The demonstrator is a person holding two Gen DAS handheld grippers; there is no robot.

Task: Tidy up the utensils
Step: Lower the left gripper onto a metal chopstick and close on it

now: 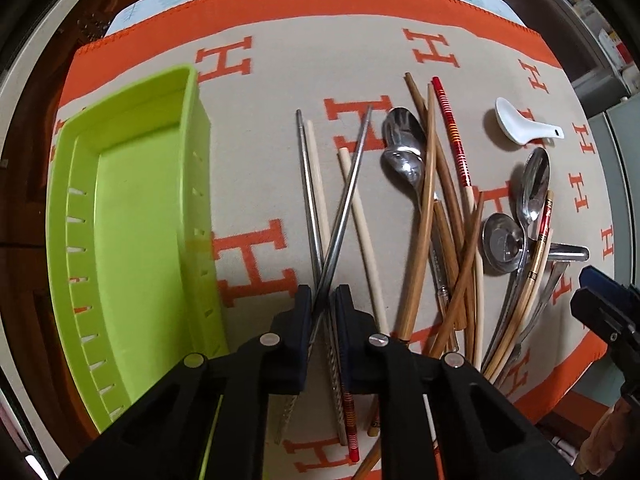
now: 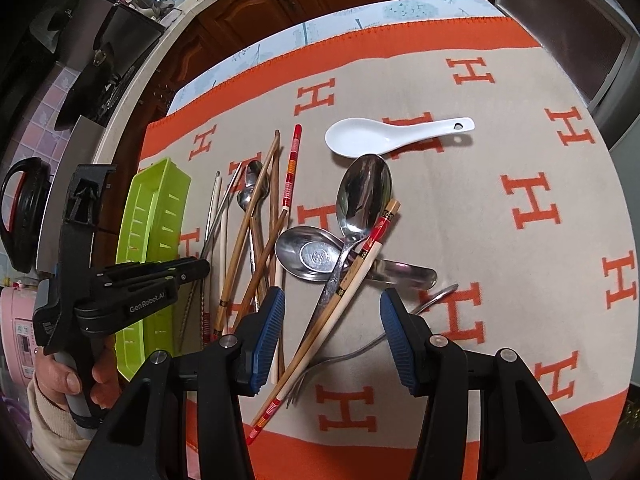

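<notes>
My left gripper [image 1: 322,294] points straight down and is shut on two crossed metal chopsticks [image 1: 348,184], beside a pale cream pair. Left of it lies a lime green slotted tray [image 1: 132,240], which holds nothing. My right gripper [image 2: 332,300] hangs open over a heap of utensils: a large steel spoon [image 2: 362,192], a round steel spoon [image 2: 308,254] and a cream chopstick with red print [image 2: 360,264]. These lie below its pads, untouched. Bamboo chopsticks [image 1: 424,220] and a red striped chopstick [image 1: 452,128] are piled mid-cloth. A white ceramic spoon [image 2: 372,136] lies apart at the back.
Everything rests on a beige cloth with an orange border [image 2: 520,152] and H marks. A fork [image 2: 320,364] lies under the right gripper. The left gripper [image 2: 200,268] and the person's hand [image 2: 68,380] show at the left, with kitchen appliances and wooden cabinets beyond the table.
</notes>
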